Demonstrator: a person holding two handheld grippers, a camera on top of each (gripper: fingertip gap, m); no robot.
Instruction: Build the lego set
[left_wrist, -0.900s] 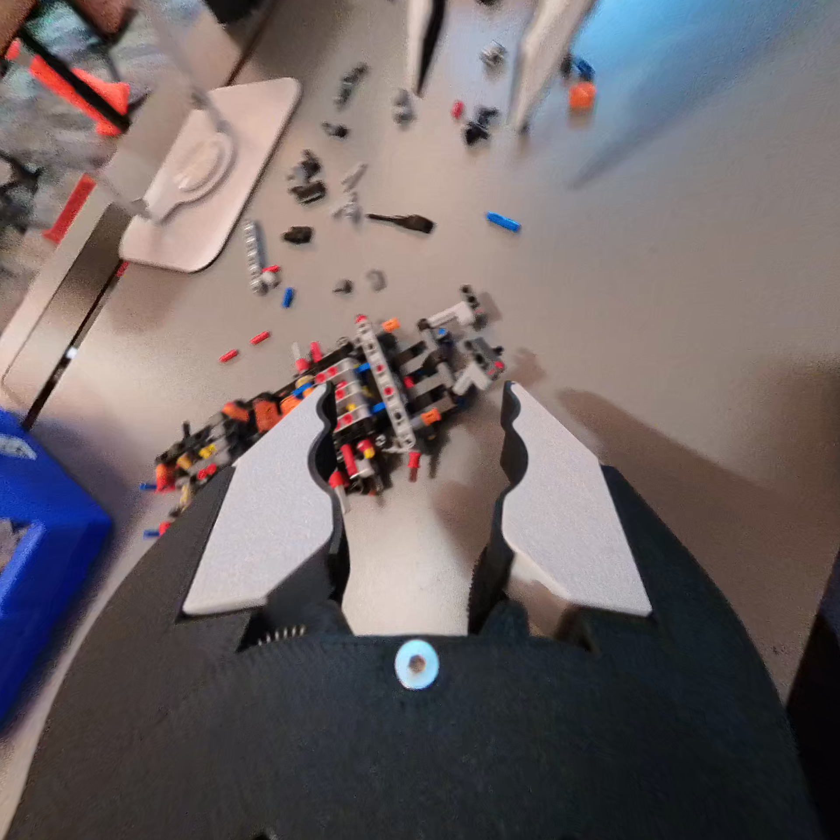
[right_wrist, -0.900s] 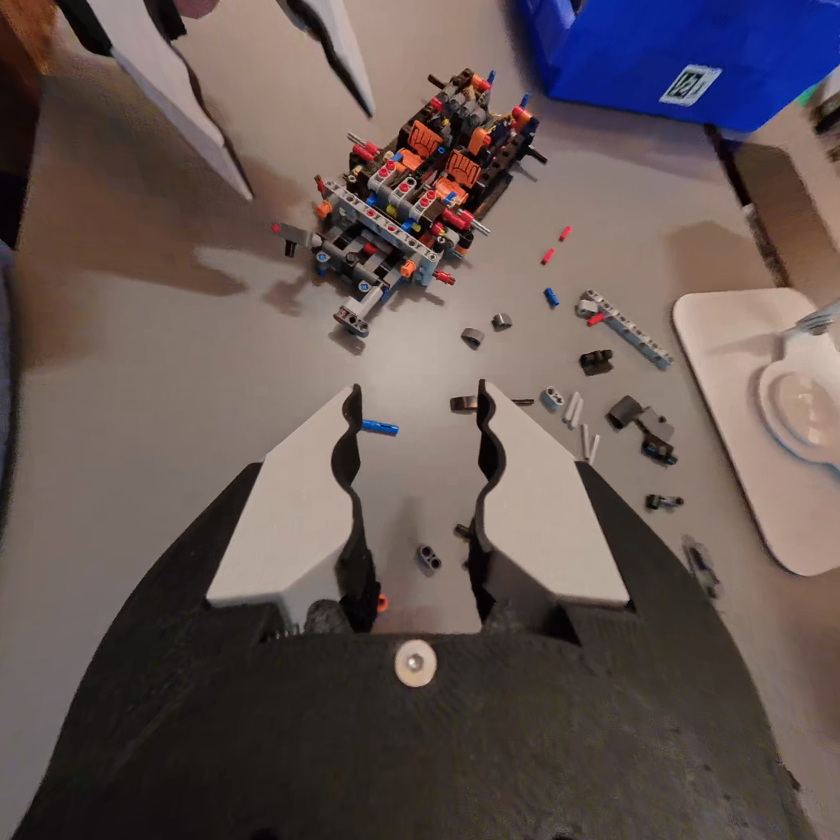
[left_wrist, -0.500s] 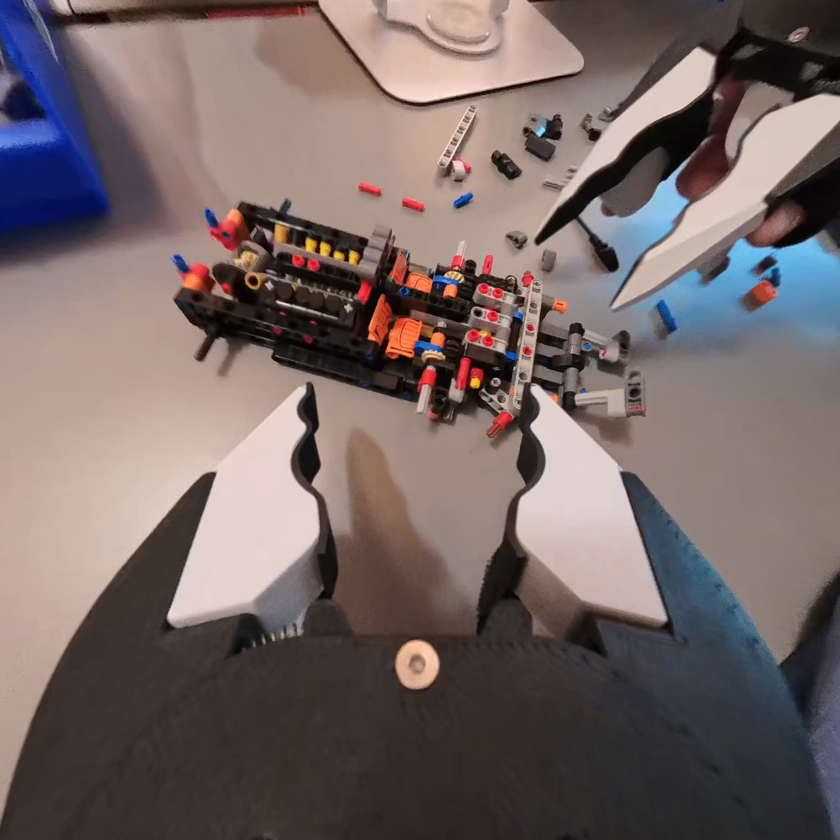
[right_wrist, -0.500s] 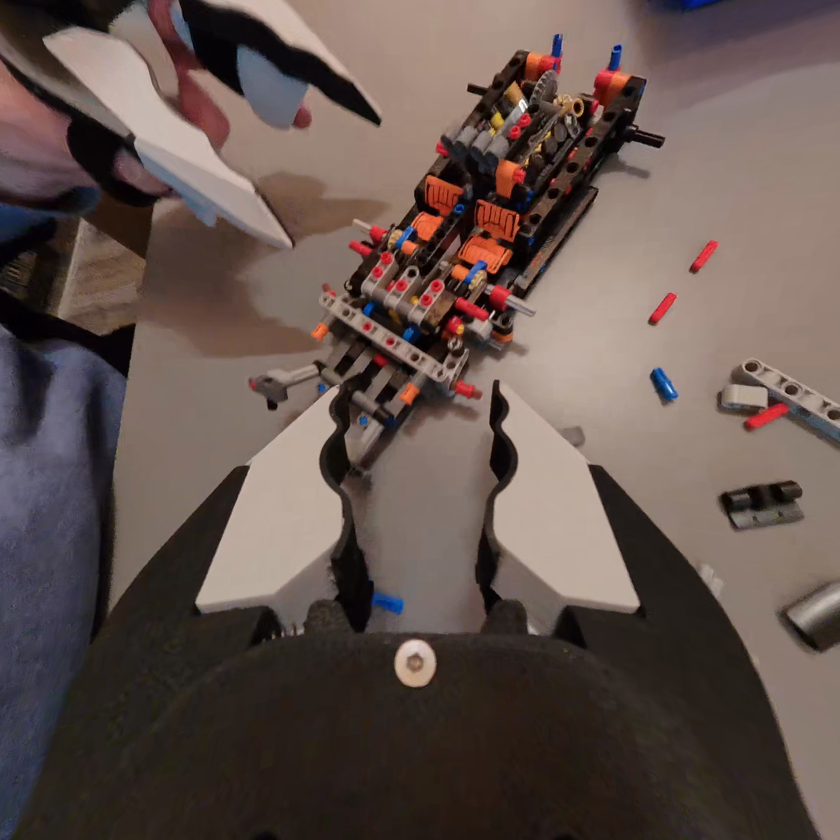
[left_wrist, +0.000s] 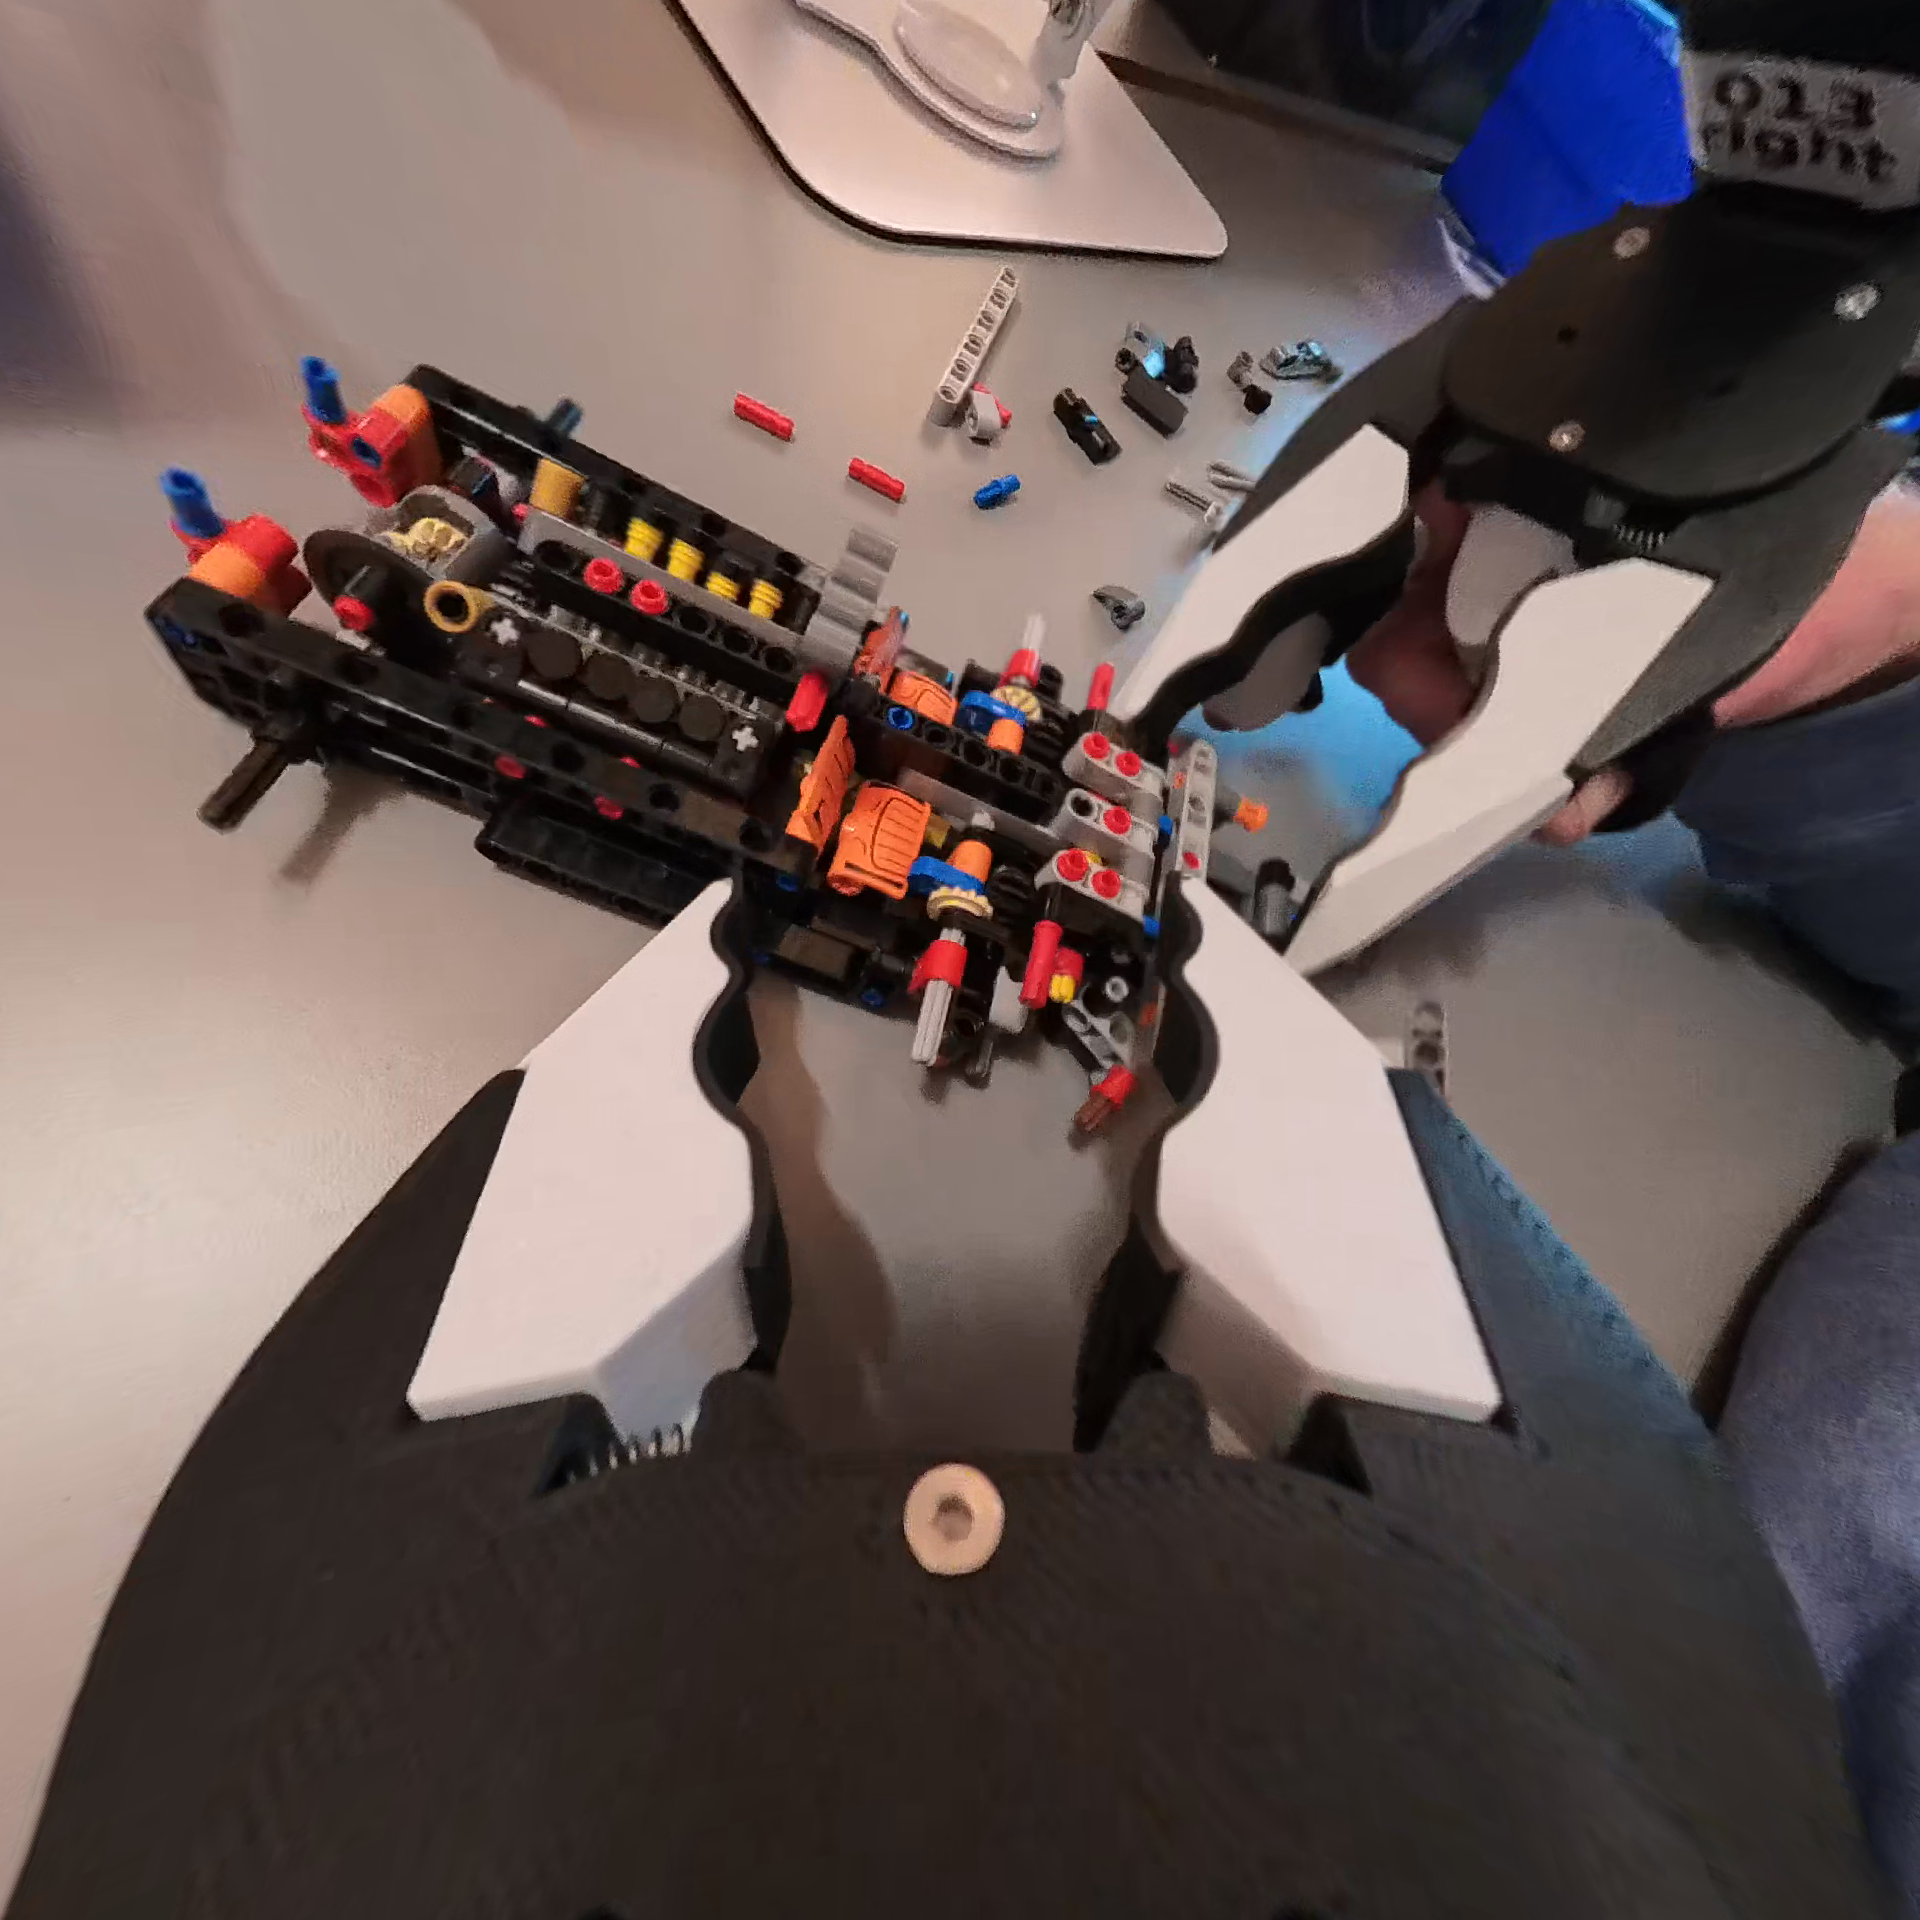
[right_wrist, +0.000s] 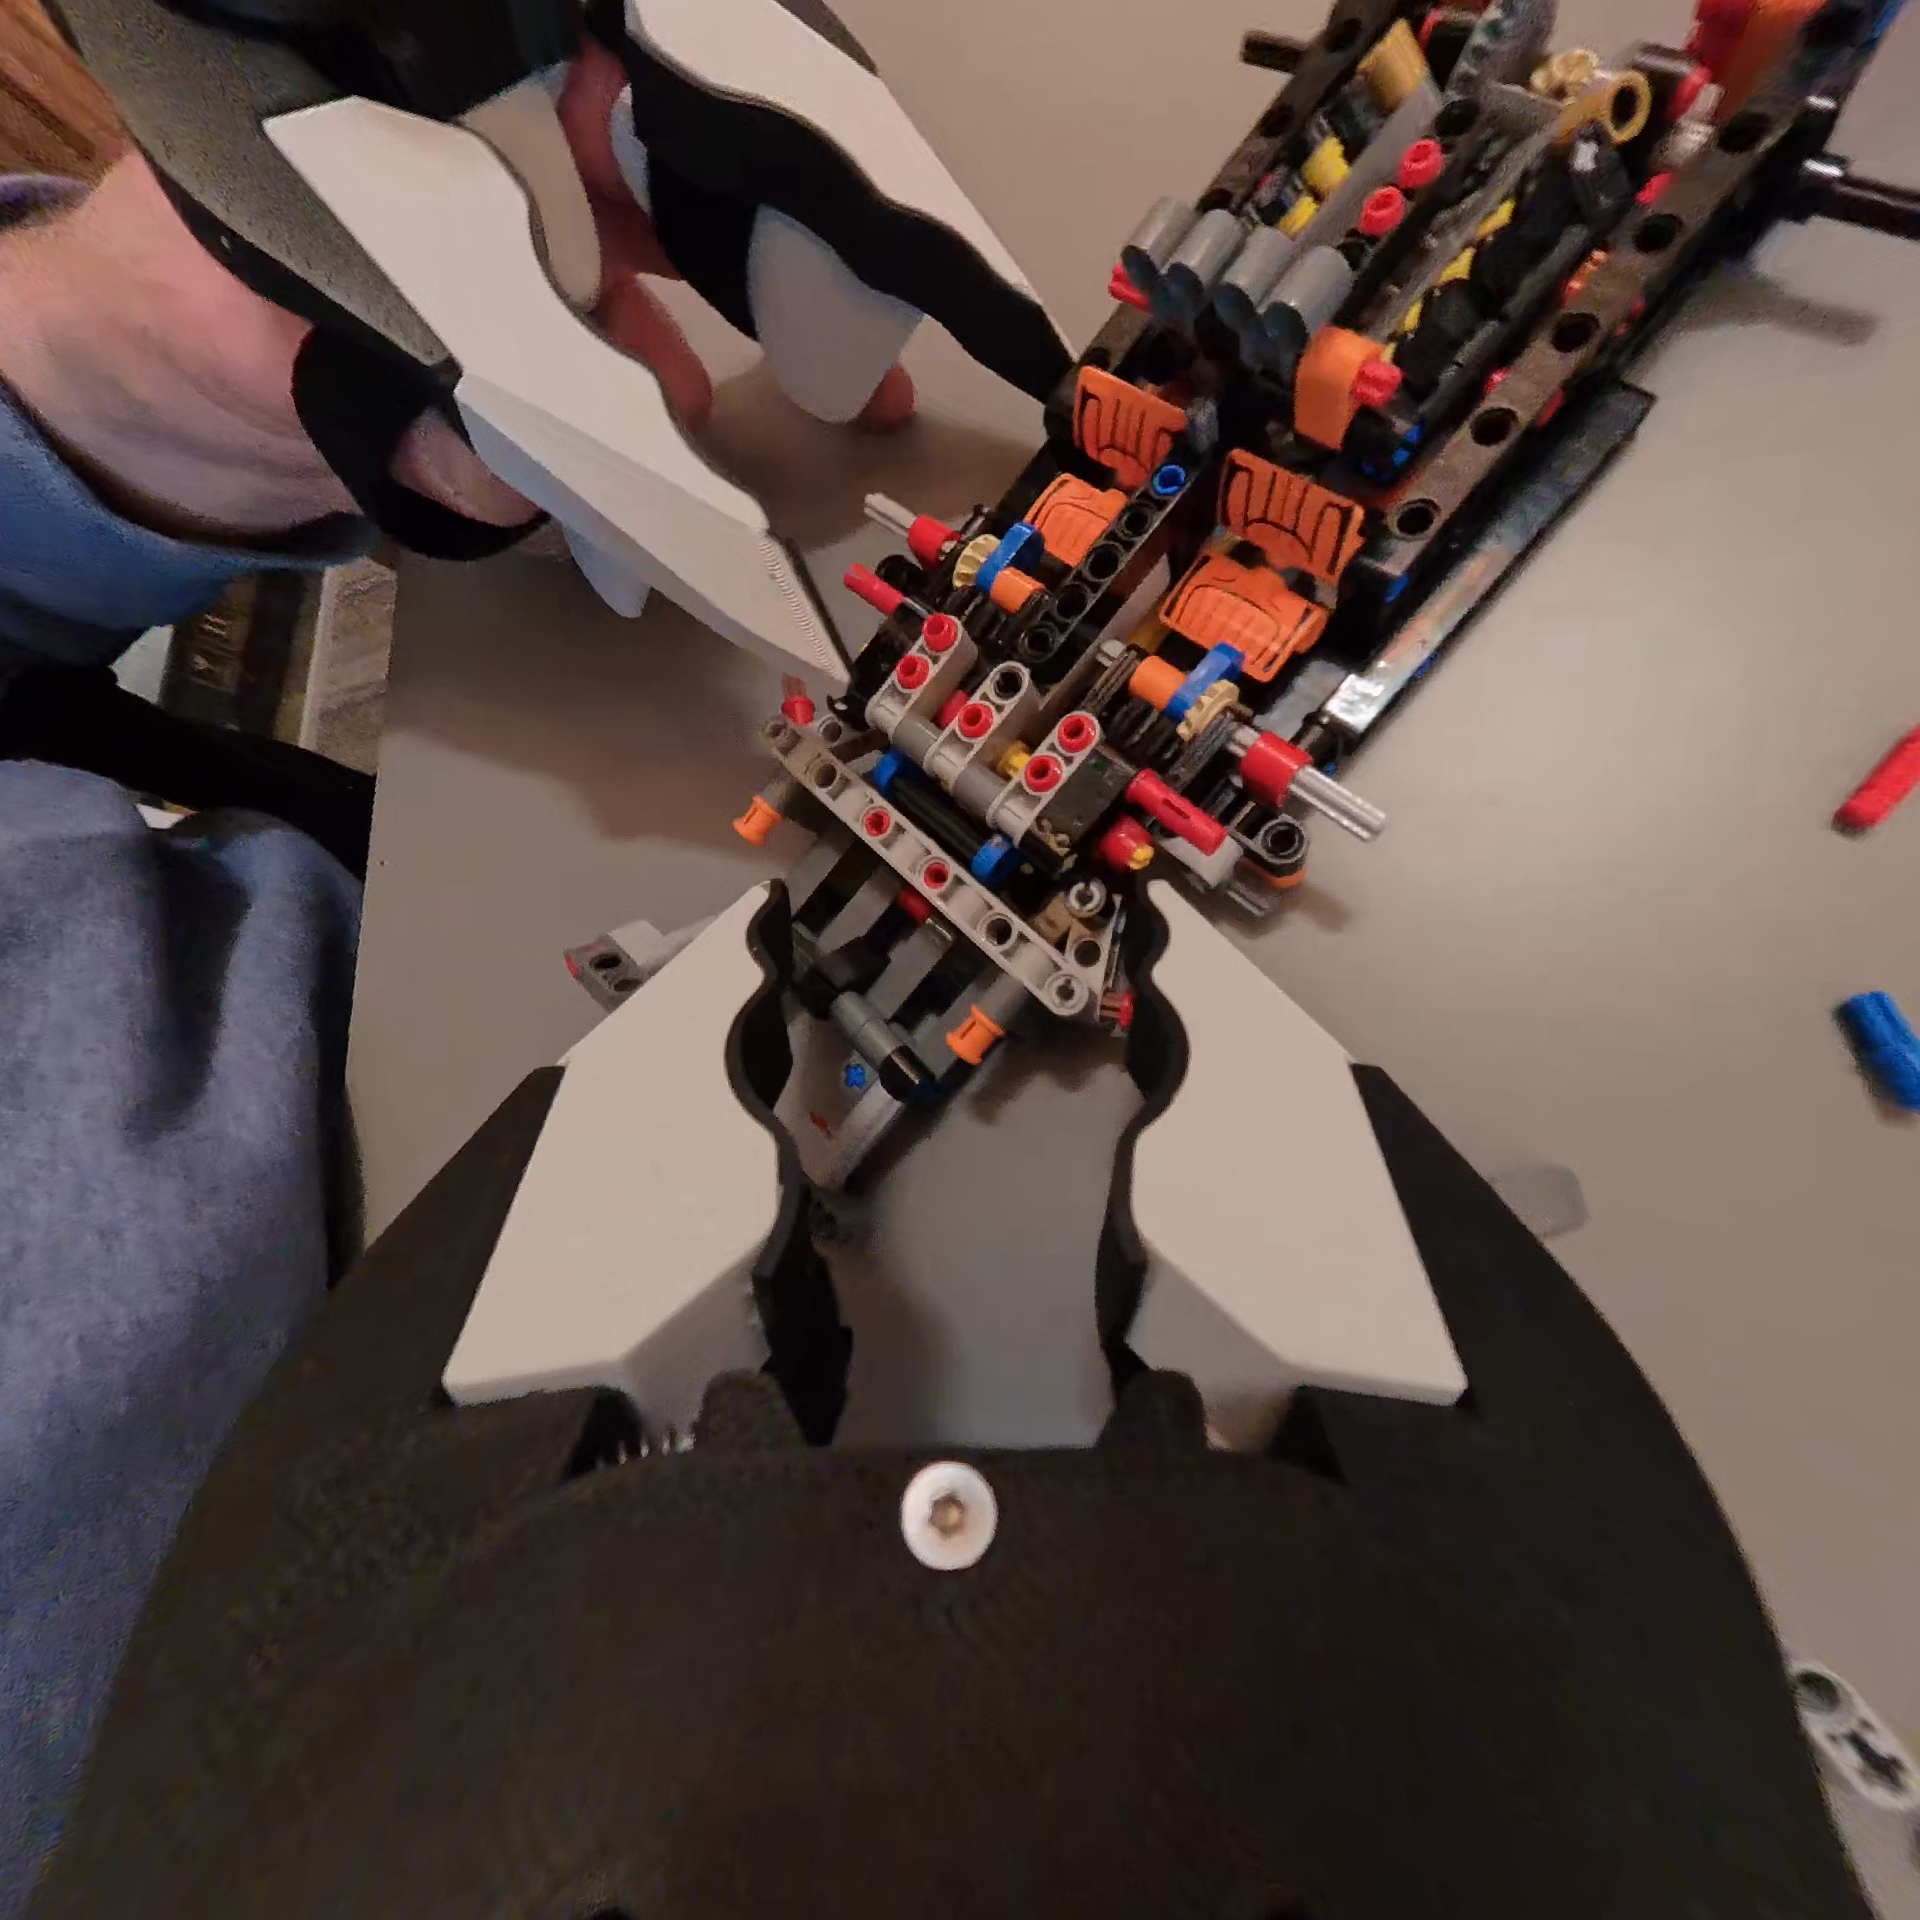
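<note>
The half-built lego model (left_wrist: 665, 675) is laid out long on the grey table (left_wrist: 312, 1091), a black chassis with orange seats, red pins and a grey holed beam across the near end.

The left gripper (left_wrist: 961, 914) is parked at the model's side, jaws spread wide, nothing gripped. Its tips are set either side of the chunk with the red and grey axles sticking out; contact can't be made out. Plenty of bare table is left to the left of it and under the jaws.

The right gripper (right_wrist: 951, 904) is lined up at the front end, jaws also wide apart and empty, with the grey beam and the black links sitting between the tips. Whether a finger is actually touching can't be told. From the left wrist view, the same gripper is seen just beside the model's right end, a hand (left_wrist: 1621, 758) in a fingerless glove wrapped round it.

Things are cramped at that corner: both grippers are crowded onto one end of the build.

Loose parts are scattered beyond the model: two red pins (left_wrist: 764, 416), a blue pin (left_wrist: 995, 491), a grey beam (left_wrist: 975, 343), some black connectors (left_wrist: 1086, 424). A white stand base (left_wrist: 1039, 197) is parked at the far table edge. On the right gripper's right, open table is broken only by a red pin (right_wrist: 1881, 784) and a blue pin (right_wrist: 1881, 1044).
</note>
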